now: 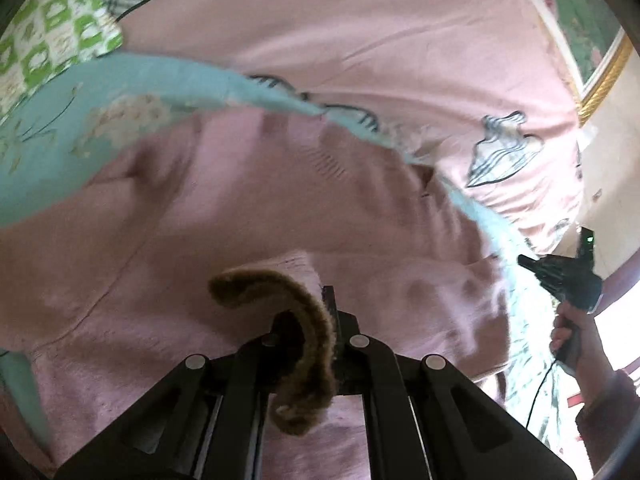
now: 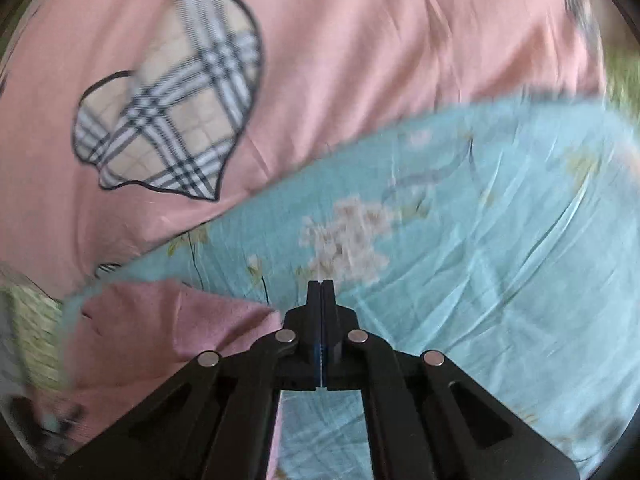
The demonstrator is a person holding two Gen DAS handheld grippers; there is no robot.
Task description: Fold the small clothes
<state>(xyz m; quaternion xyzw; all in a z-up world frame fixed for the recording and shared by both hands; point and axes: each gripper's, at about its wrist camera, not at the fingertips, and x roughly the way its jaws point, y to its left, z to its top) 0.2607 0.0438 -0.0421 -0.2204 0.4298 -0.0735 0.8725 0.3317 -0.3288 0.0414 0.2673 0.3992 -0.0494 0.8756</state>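
Observation:
A small pink knit garment point(image 1: 248, 216) lies spread on a light blue flowered cloth point(image 1: 60, 128). My left gripper point(image 1: 320, 304) is shut on the garment's edge with its brown fuzzy trim point(image 1: 304, 336), which curls over the jaws. My right gripper point(image 2: 321, 292) is shut with nothing between its jaws, over the blue cloth point(image 2: 460, 240) and just right of the pink garment point(image 2: 160, 328). The right gripper also shows in the left wrist view point(image 1: 568, 276), held in a hand at the garment's right side.
A pink bedsheet point(image 2: 340, 60) with a plaid heart print point(image 2: 172, 100) lies under the blue cloth. A green and white patterned cloth point(image 1: 52, 36) is at the far left. A gold-framed picture point(image 1: 600, 72) and wall stand at the right.

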